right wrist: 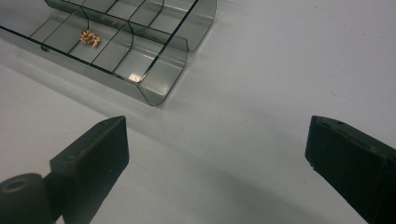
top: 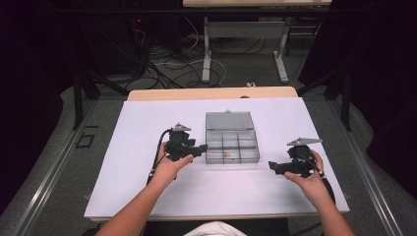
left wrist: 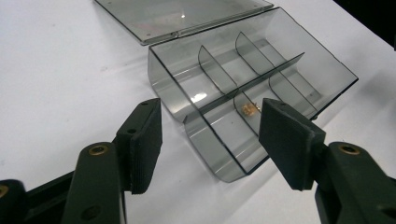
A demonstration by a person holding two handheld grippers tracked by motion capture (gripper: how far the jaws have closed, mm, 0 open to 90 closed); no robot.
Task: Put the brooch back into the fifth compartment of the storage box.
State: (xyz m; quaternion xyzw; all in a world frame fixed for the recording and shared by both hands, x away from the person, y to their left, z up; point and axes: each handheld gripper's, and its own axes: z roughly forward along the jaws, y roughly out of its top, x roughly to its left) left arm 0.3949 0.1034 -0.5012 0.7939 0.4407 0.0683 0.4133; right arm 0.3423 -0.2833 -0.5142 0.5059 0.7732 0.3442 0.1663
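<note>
High view gives me one clear six-compartment box (top: 232,146) on the table (top: 137,191), one gold trinket (top: 227,154) inside; left claw (top: 200,149) half-wide, right claw (top: 273,167) wide, both empty.

One smoky compartment box (top: 232,145), six compartments it seems, one small golden piece (left wrist: 249,109), two hand-held grippers.

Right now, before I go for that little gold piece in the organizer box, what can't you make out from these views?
- Small gold piece: too small in the high view, blurred in both gripper views; what it is stays unclear.
- Organizer box: its far end is cut off by the right gripper view's top edge.
- Open lid: cropped by the left gripper view's top edge.
- Box's near wall: partly hidden behind the left gripper pads.
</note>
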